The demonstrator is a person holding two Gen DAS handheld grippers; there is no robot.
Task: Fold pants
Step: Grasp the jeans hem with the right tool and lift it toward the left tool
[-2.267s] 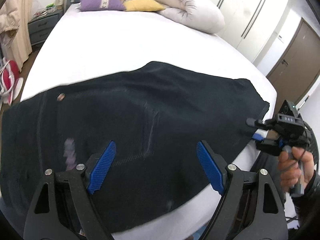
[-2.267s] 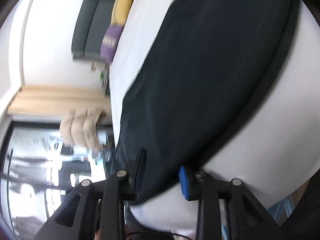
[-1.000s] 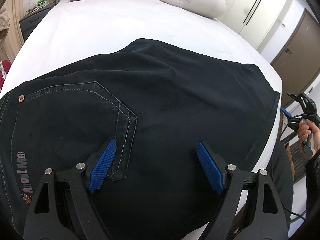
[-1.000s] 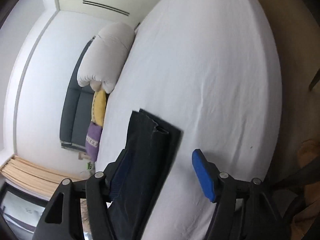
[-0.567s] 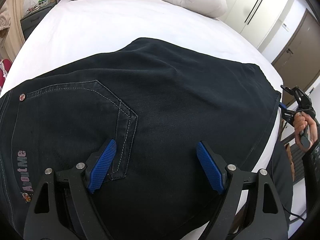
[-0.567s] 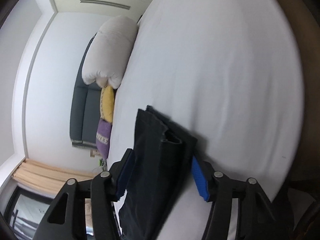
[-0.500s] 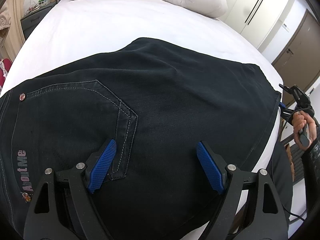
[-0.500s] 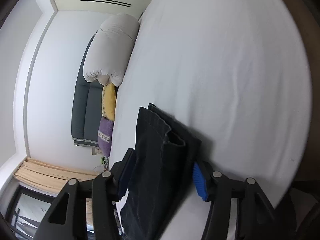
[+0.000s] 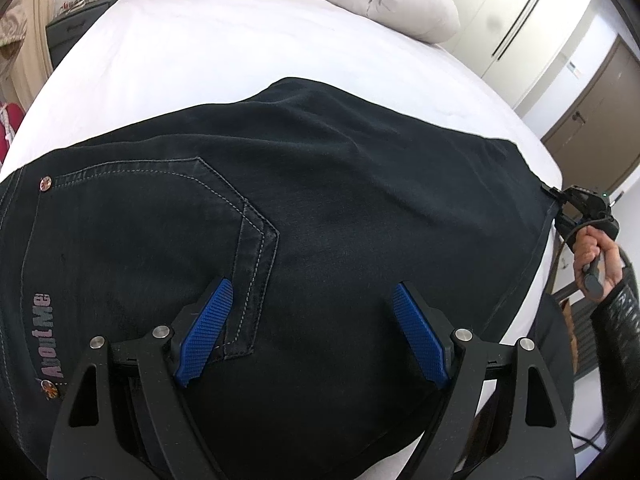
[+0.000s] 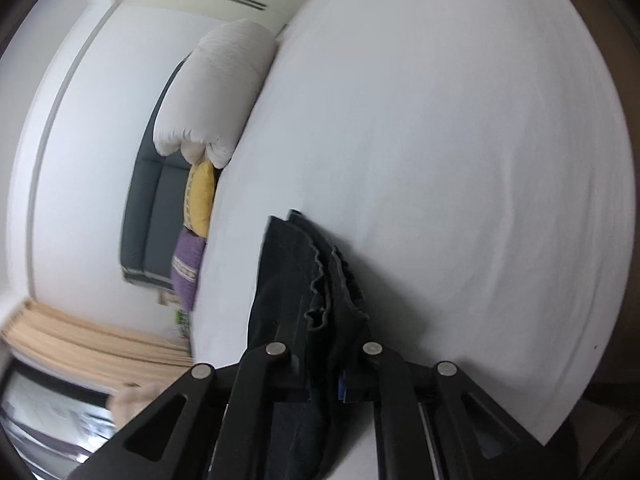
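My right gripper (image 10: 324, 376) is closing on the hem end of the black pants (image 9: 320, 208), which stretch lengthwise across the white bed (image 9: 224, 44) toward my left gripper (image 9: 308, 336), poised wide open and empty above the pocket end.

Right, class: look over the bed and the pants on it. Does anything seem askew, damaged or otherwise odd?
Nothing looks damaged or spilled. The black pants lie fairly flat on the white bed. Only their hem end is bunched and crumpled where the right gripper, jaws closing, pinches it. The left gripper is open above the back pocket.
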